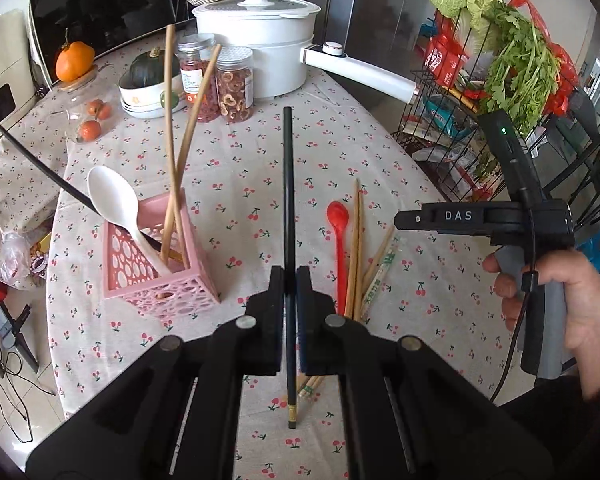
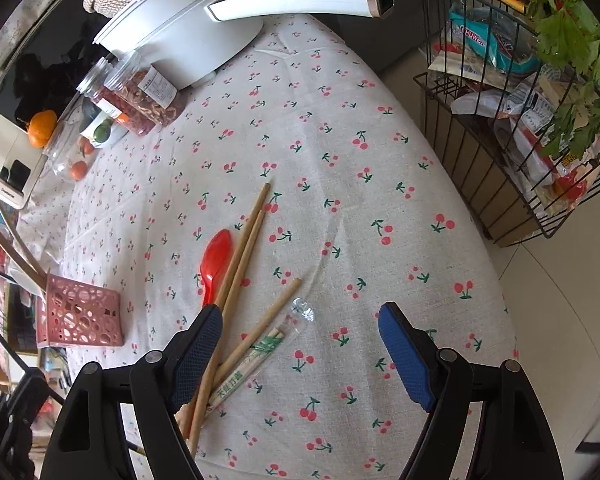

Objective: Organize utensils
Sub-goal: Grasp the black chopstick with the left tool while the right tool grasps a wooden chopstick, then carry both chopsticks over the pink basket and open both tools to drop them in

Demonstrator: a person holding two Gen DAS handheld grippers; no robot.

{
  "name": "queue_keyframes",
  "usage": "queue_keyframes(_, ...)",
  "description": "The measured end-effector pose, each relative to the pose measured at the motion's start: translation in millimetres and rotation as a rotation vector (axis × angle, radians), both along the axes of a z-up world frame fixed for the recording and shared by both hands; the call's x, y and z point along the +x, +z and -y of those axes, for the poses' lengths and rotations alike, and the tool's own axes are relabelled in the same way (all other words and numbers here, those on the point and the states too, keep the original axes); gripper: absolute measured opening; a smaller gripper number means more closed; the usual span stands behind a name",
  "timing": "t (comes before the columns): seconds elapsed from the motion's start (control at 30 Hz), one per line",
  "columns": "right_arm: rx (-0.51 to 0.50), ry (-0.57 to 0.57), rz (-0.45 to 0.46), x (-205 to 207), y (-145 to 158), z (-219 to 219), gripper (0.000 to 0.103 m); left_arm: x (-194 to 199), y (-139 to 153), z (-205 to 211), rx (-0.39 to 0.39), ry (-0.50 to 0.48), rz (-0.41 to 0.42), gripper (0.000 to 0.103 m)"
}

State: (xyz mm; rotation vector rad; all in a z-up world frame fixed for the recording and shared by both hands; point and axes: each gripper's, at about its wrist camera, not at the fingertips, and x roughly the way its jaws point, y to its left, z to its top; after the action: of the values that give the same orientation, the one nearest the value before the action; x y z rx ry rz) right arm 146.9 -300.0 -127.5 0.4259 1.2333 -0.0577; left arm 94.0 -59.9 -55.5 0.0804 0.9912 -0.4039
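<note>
Left tool (image 1: 288,280) clenches a black chopstick (image 1: 287,184) over bare tabletop (image 1: 260,168) right of the pink holder (image 1: 160,276); right tool (image 2: 300,344) gapes wide near the tabletop's edge.

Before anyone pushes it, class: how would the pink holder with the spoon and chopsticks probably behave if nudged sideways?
The pink holder is perforated plastic, so it is probably light and would slide on the cloth. The bamboo chopsticks and white spoon rise well above its rim, so it seems top-heavy and may tip. It already looks tilted, though the fisheye lens may exaggerate that.
</note>
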Motion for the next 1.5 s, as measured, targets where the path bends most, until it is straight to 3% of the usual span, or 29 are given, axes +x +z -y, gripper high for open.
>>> queue_keyframes(0.13, 0.090, 0.014, -0.015, 9, -8, -11, 0.034, 4, -8, -18, -0.041, 0.017, -0.058, 0.006)
queue_keyframes(0.23, 0.109, 0.027, -0.032, 17, -15, -21, 0.020, 4, -6, -25, -0.048, 0.013, -0.055, 0.006)
queue_keyframes(0.33, 0.081, 0.042, -0.041, 25, -18, -32, 0.015, 2, -5, -31, -0.065, 0.013, -0.062, 0.006)
queue_keyframes(0.5, 0.037, 0.071, -0.079, 36, -28, -53, 0.014, -2, 2, -40, -0.105, 0.018, -0.056, 0.006)
queue_keyframes(0.77, -0.149, 0.130, -0.121, 45, -31, -85, 0.014, -3, 5, -55, -0.129, 0.035, -0.054, 0.006)
queue_keyframes(0.97, -0.120, 0.109, -0.091, 46, -31, -86, 0.008, -4, 6, -63, -0.140, 0.064, -0.044, 0.007)
queue_keyframes(1.23, -0.053, 0.133, 0.106, 18, 19, -83, 0.006, -15, 30, -77, -0.165, 0.092, 0.060, 0.006)
queue_keyframes(1.5, -0.042, 0.171, 0.345, -27, 83, -90, 0.006, -25, 61, -97, -0.243, 0.139, 0.180, 0.006)
